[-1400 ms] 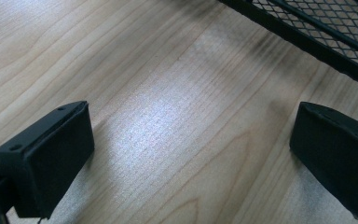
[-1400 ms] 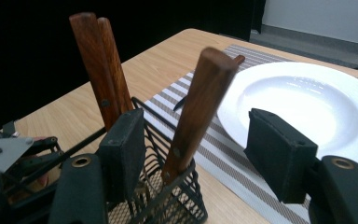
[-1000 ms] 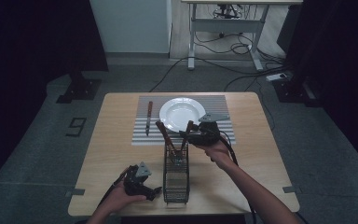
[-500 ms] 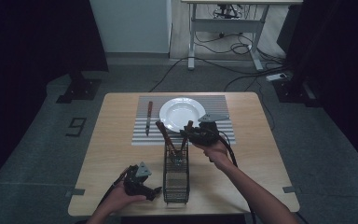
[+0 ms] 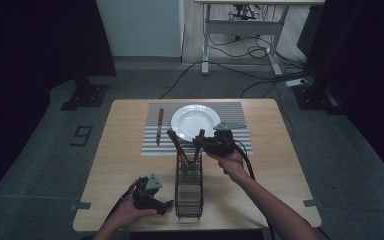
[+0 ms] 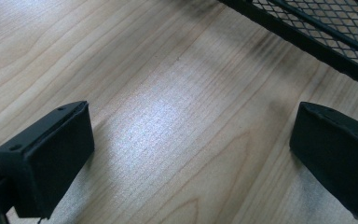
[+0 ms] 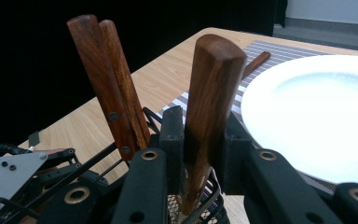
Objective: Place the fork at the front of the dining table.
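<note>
Dark curtains and a grey floor with trailing cables surround my wooden worktop (image 5: 120, 165), and a second desk frame stands at the back of the room.

Container: a black wire-mesh caddy (image 5: 189, 192) stands upright on the near half of the worktop, between my two hands. Its far compartment holds wooden-handled utensils. Two handles (image 7: 107, 79) lean together toward my left, clear of the right tool. A third wooden handle (image 7: 207, 107) stands nearly upright in the same end. What lies in the near compartments I cannot tell from the high view.

Right tool (image 5: 203, 144): I hold it at the far end of the caddy. In the right gripper view its two jaws are clamped on the upright handle, one pad on each side, with the lower part of the handle going down into the mesh.

Left tool (image 5: 166, 205): it rests low over the worktop at the near left corner of the caddy. In the left gripper view its jaws stand wide apart with bare wood between them; the caddy's mesh wall (image 6: 326, 32) crosses the upper right, close to one jaw but apart from it.

Surroundings: a striped placemat (image 5: 230, 111) lies beyond the caddy. A white plate (image 5: 195, 120) sits on it, just behind the right tool. A wooden-handled knife (image 5: 159, 127) lies on the mat's left edge, apart from the plate.
</note>
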`<state>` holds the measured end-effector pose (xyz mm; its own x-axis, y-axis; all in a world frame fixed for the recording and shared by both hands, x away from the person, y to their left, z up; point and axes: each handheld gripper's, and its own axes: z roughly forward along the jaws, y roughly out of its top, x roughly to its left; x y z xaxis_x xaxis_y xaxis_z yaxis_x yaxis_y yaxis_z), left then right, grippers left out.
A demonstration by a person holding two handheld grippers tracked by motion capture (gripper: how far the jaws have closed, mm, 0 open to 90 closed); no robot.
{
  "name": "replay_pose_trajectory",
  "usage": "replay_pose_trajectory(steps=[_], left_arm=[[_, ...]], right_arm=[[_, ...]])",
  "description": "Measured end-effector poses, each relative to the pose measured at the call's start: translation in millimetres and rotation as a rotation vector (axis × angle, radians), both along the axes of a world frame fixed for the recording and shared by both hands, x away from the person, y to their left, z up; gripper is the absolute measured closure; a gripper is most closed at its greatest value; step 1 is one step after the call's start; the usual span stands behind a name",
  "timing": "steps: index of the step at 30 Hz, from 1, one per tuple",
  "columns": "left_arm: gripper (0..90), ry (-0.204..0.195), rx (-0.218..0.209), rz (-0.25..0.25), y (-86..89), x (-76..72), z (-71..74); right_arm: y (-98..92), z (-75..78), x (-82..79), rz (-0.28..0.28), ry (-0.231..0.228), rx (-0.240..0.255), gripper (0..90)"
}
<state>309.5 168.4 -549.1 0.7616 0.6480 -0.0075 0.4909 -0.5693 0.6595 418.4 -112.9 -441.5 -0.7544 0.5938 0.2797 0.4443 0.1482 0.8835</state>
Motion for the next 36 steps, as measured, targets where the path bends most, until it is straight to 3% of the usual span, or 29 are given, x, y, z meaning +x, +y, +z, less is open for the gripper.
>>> replay_pose_trajectory(steps=[16,25,36], left_arm=[[0.0,0.0,0.0,0.0,0.0,0.0,0.0],[0.0,0.0,0.0,0.0,0.0,0.0,0.0],[0.0,0.001,0.002,-0.002,0.1,0.0,0.1]], right_arm=[[-0.4,0.3,-0.3,0.002,-0.004,0.02,80.3],[-4.2,10.3,-5.5,-0.009,-0.05,0.048,80.4],[-13.5,35.1,-17.5,-0.017,-0.123,0.109,80.4]])
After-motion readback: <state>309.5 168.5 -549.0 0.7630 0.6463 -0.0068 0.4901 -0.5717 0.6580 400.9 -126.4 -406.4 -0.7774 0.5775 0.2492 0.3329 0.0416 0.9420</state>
